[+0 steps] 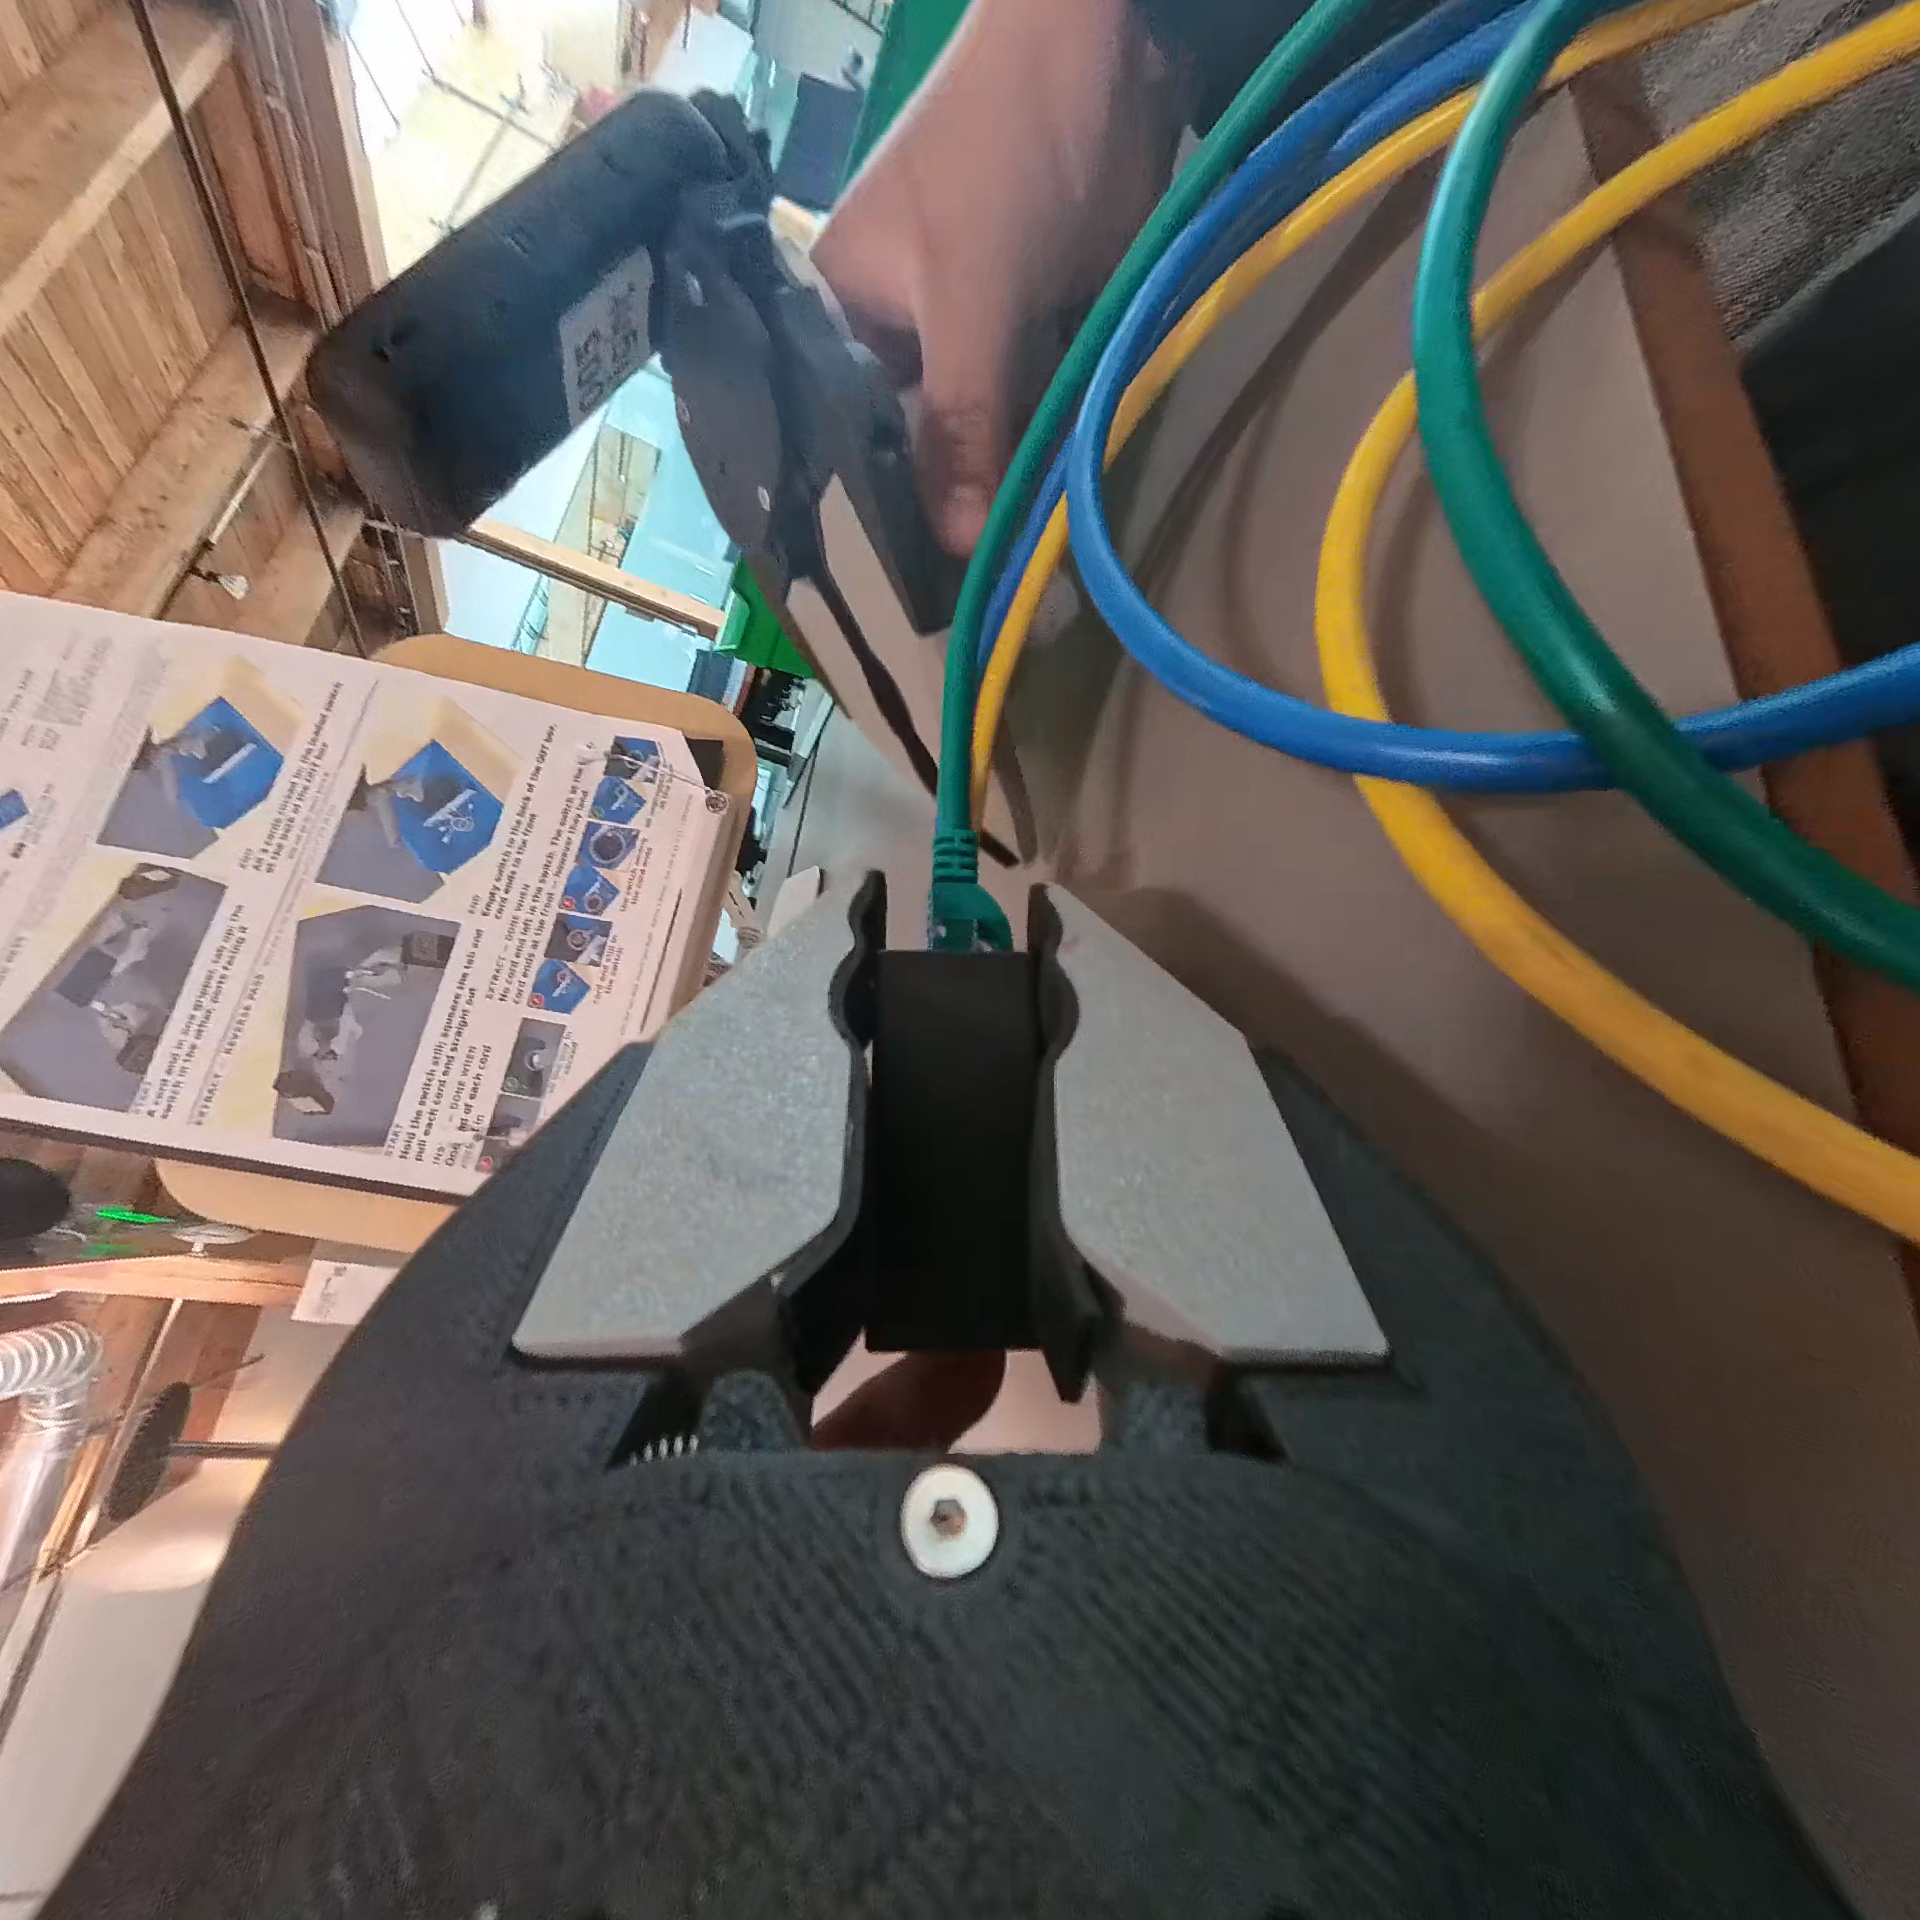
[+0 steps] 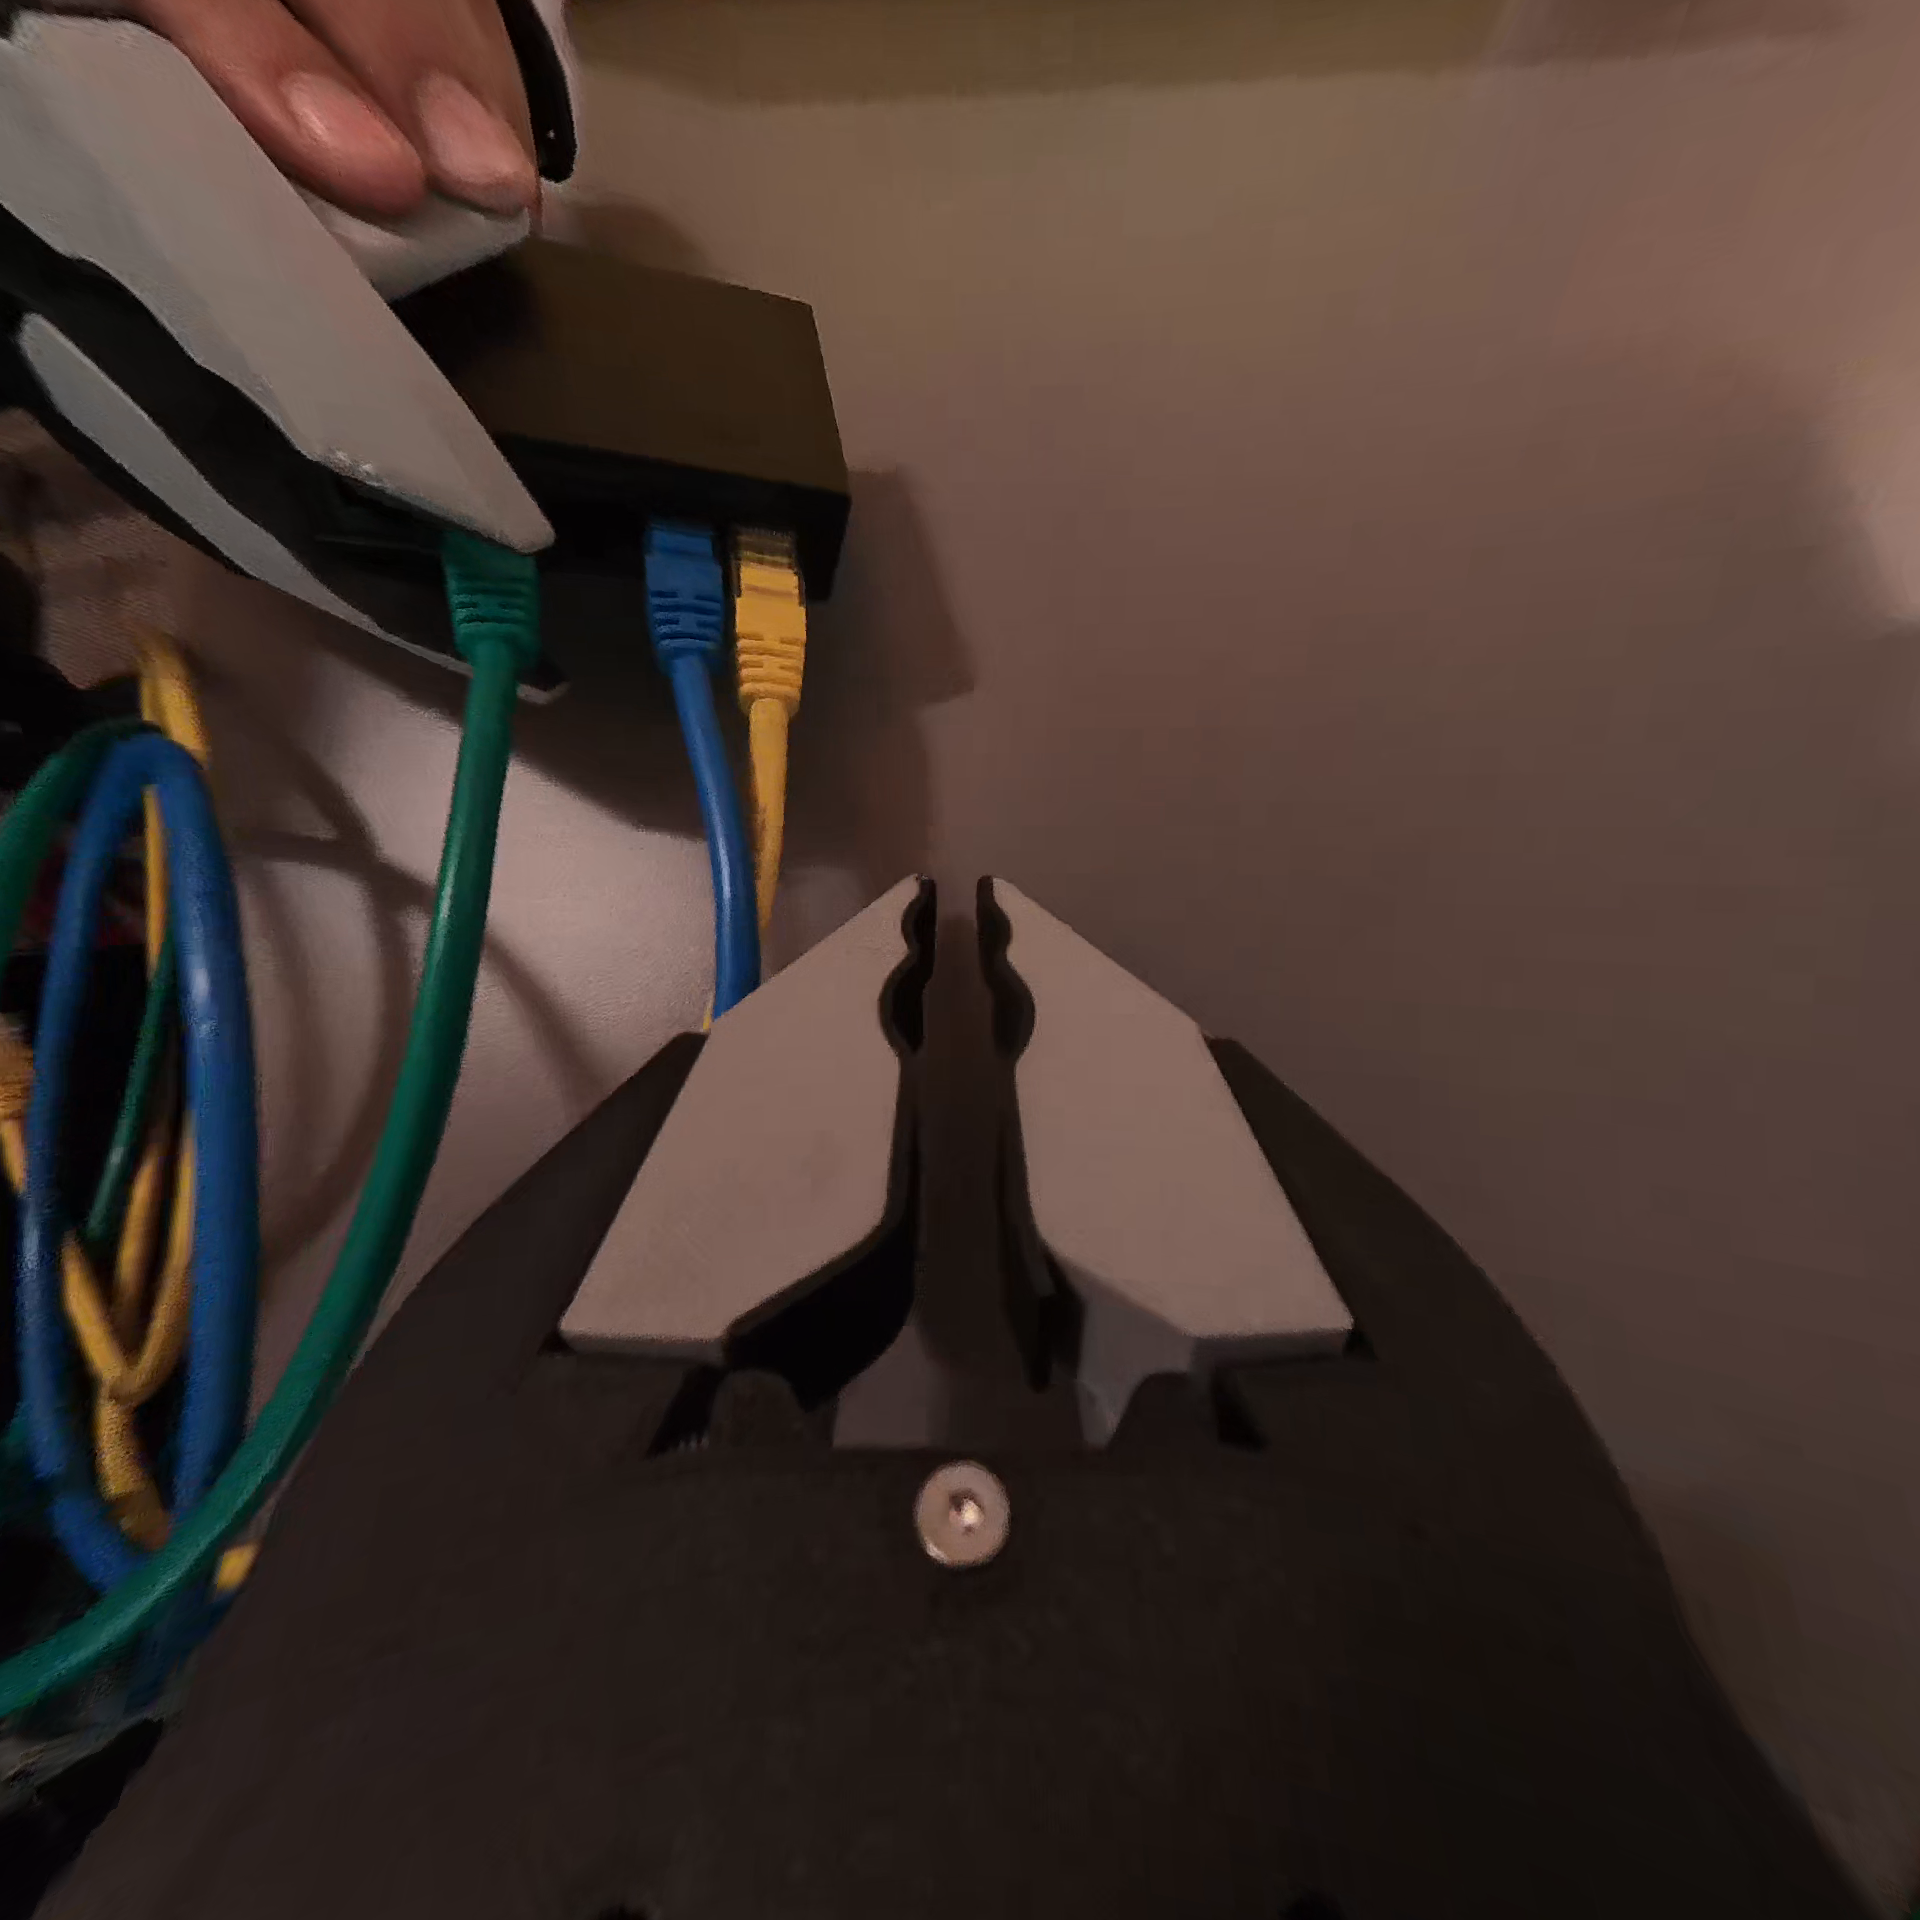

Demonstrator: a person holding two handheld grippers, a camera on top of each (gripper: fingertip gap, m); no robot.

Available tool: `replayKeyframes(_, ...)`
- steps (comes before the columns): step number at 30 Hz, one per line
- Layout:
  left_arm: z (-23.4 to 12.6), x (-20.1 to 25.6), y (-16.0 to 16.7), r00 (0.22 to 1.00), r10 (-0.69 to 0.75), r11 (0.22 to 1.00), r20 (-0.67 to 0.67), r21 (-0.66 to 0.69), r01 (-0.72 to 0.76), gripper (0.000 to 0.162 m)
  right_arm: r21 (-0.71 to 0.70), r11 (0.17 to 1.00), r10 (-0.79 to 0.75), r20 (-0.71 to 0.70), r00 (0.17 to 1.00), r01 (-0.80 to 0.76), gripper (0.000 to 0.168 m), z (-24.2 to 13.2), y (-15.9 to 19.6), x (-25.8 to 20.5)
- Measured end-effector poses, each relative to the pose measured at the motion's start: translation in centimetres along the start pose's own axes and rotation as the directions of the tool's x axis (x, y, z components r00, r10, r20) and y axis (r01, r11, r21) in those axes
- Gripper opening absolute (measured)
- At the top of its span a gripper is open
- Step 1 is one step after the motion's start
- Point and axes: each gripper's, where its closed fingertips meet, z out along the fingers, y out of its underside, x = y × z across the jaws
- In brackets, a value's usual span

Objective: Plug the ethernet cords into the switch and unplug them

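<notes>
Switch (image 2: 665,416) sits clamped between the fingers of my left gripper (image 1: 954,914), lifted off the grey table (image 2: 1351,520), with the green cord (image 2: 488,613), blue cord (image 2: 681,613) and yellow cord (image 2: 769,623) all seated in its ports. My right gripper (image 2: 954,899) hangs just below them, nearly pressed together and holding nothing. Next I'd judge a plug must come out, probably the yellow one: I should open wider, pinch its boot squarely over the latch tab, and pull straight along the port while the left holds firm.
</notes>
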Motion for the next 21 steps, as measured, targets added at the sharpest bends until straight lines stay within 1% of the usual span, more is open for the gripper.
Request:
replayKeyframes(3, -0.2, -0.2, -0.5, 0.999, 0.03, 0.999, 0.018, 0.022, -0.031, 0.026, 0.039, 0.996, -0.073, -0.021, 0.997, 0.074, 0.005, 0.2, -0.7, -0.4)
replayKeyframes(5, -0.5, -0.5, -1.2, 0.999, 0.025, 0.998, 0.038, 0.058, -0.027, 0.026, 0.119, 0.977, -0.178, -0.02, 0.984, 0.179, 0.002, -0.5, -2.0, -1.6)
replayKeyframes(6, -0.7, -0.7, -1.5, 0.999, 0.009, 0.997, 0.041, 0.081, -0.012, 0.026, 0.17, 0.952, -0.248, -0.057, 0.967, 0.255, 0.0, -1.2, -2.9, -2.1)
replayKeyframes(8, -0.9, -1.1, -1.9, 0.999, -0.022, 0.994, 0.047, 0.108, 0.017, 0.026, 0.252, 0.886, -0.354, -0.177, 0.919, 0.39, 0.0, -2.7, -4.6, -2.7)
replayKeyframes(9, -1.0, -1.3, -2.0, 0.998, -0.038, 0.992, 0.051, 0.118, 0.032, 0.026, 0.293, 0.854, -0.386, -0.198, 0.901, 0.43, 0.0, -3.4, -5.3, -3.3)
replayKeyframes(10, -1.0, -1.4, -2.0, 0.997, -0.059, 0.991, 0.05, 0.122, 0.052, 0.026, 0.334, 0.832, -0.405, -0.179, 0.897, 0.443, 0.0, -3.8, -5.9, -4.3)
replayKeyframes(13, -1.5, -2.2, -2.3, 0.991, -0.125, 0.98, 0.056, 0.162, 0.115, 0.026, 0.382, 0.82, -0.405, -0.136, 0.904, 0.425, 0.0, -4.4, -6.6, -5.3)
replayKeyframes(15, -1.8, -2.5, -2.5, 0.987, -0.154, 0.973, 0.052, 0.182, 0.142, 0.026, 0.363, 0.831, -0.393, -0.151, 0.907, 0.421, 0.0, -4.5, -6.4, -4.7)
replayKeyframes(17, -1.9, -2.8, -2.5, 0.984, -0.164, 0.97, 0.064, 0.193, 0.149, 0.026, 0.368, 0.844, -0.346, -0.182, 0.92, 0.391, 0.0, -5.2, -6.3, -3.4)
replayKeyframes(19, -2.1, -3.1, -2.4, 0.981, -0.181, 0.966, 0.073, 0.199, 0.164, 0.026, 0.391, 0.862, -0.276, -0.168, 0.946, 0.321, 0.018, -5.8, -6.0, -2.3)
replayKeyframes(21, -2.2, -3.4, -2.4, 0.977, -0.198, 0.962, 0.078, 0.209, 0.178, 0.026, 0.37, 0.896, -0.211, -0.135, 0.968, 0.247, 0.033, -5.7, -5.0, -1.3)
